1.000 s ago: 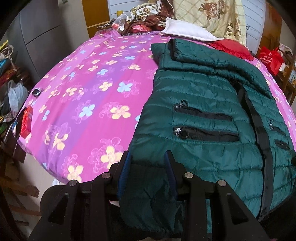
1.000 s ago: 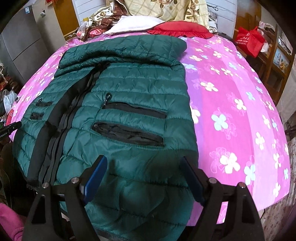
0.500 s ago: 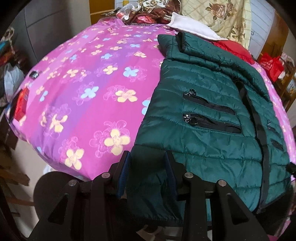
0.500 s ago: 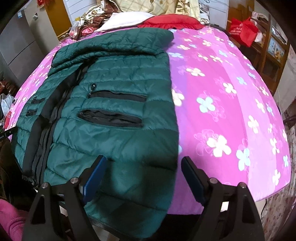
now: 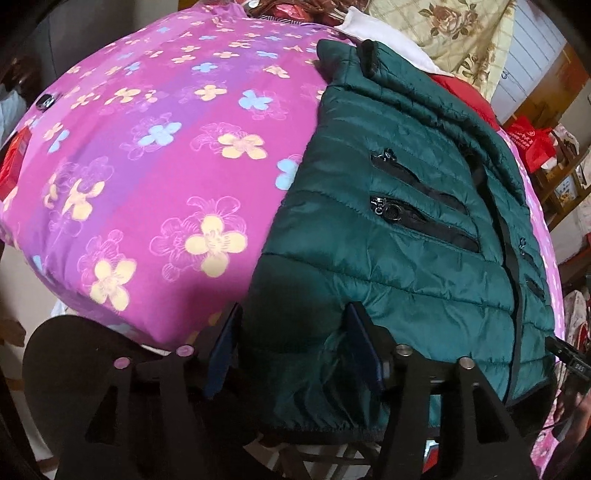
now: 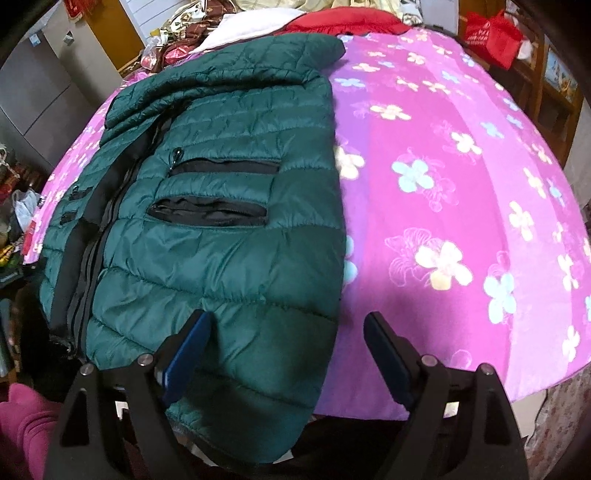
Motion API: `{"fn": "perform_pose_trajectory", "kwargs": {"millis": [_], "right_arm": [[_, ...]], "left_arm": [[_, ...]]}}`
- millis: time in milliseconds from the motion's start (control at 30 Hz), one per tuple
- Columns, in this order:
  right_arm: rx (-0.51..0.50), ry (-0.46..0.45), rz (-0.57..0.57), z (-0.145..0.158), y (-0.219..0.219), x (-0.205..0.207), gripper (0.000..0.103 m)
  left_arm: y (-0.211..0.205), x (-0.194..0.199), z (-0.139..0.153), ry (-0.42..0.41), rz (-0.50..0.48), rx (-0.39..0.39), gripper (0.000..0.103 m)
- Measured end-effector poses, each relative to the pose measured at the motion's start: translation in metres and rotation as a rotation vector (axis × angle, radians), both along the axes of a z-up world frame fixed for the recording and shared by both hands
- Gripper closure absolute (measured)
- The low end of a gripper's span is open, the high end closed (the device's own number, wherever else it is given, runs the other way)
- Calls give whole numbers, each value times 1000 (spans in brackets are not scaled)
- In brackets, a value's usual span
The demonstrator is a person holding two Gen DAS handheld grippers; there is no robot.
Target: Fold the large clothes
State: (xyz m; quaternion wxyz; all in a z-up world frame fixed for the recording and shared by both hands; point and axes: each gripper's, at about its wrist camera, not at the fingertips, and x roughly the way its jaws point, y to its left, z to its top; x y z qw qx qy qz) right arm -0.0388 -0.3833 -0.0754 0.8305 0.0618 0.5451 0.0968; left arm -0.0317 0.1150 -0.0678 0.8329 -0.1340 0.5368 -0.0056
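A dark green quilted puffer jacket (image 5: 406, 229) lies front up on a pink flowered bed cover (image 5: 155, 155), its hem hanging over the near edge. It also shows in the right wrist view (image 6: 221, 229). My left gripper (image 5: 291, 347) is open, its blue pads (image 5: 225, 343) on either side of the hem's left corner. My right gripper (image 6: 284, 354) is open wide over the hem's right corner; the jacket edge and bed cover (image 6: 461, 184) lie between its pads (image 6: 188, 347).
Pillows and piled cloth (image 5: 436, 33) lie at the bed's far end, with a red cushion (image 6: 343, 22). A red bag (image 6: 491, 33) and wooden shelves (image 6: 557, 81) stand to the right. A grey cabinet (image 6: 40, 85) and clutter stand to the left.
Both grippers have moved forward and lower toward the jacket's hem. The left jaws have opened wider around the hem corner. The right gripper has shifted right, toward the jacket's right edge.
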Motion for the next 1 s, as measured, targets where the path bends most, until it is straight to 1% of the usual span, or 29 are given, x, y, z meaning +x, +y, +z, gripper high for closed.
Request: {"fn": "perform_pose_trajectory", "kwargs": {"millis": [33, 100, 200, 367, 433, 467, 533, 633, 767, 800, 833, 867, 900, 933, 967, 1000], "right_arm": [[14, 8, 6, -2, -1, 1, 15], [39, 32, 21, -6, -1, 2, 14], [30, 32, 54, -6, 2, 0, 13], [85, 34, 116, -6, 11, -2, 13], [80, 22, 140, -7, 16, -1, 9], [81, 17, 143, -7, 18, -1, 9], [95, 7, 143, -7, 21, 1, 8], [106, -6, 151, -7, 24, 3, 8], [94, -24, 168, -7, 26, 3, 10], [92, -27, 172, -6, 25, 2, 13], [88, -35, 176, -6, 25, 2, 19], [86, -43, 178, -5, 25, 2, 22], [88, -49, 179, -5, 24, 1, 28], [88, -57, 182, -4, 24, 1, 34], [86, -63, 185, -3, 24, 2, 38], [85, -68, 188, -2, 24, 1, 44]], "left_arm": [[-1, 1, 0, -2, -2, 6, 57], [-4, 4, 0, -4, -17, 27, 57], [-2, 7, 1, 7, -35, 32, 57], [10, 5, 0, 3, 18, -35, 57], [7, 4, -1, -17, 15, -17, 53], [2, 3, -1, -21, 0, 5, 53], [-2, 4, -1, -20, -19, 23, 53], [-6, 5, -1, -11, -34, 30, 53], [-6, 6, -1, -7, -33, 31, 53], [-7, 6, -1, -8, -32, 32, 53], [-7, 6, -1, -8, -32, 34, 53], [-8, 6, -1, -7, -34, 35, 53], [-9, 5, -1, -7, -35, 34, 54], [-10, 6, -1, -7, -37, 32, 57], [-10, 6, 0, -6, -42, 26, 60], [-11, 7, 0, -7, -47, 24, 66]]}}
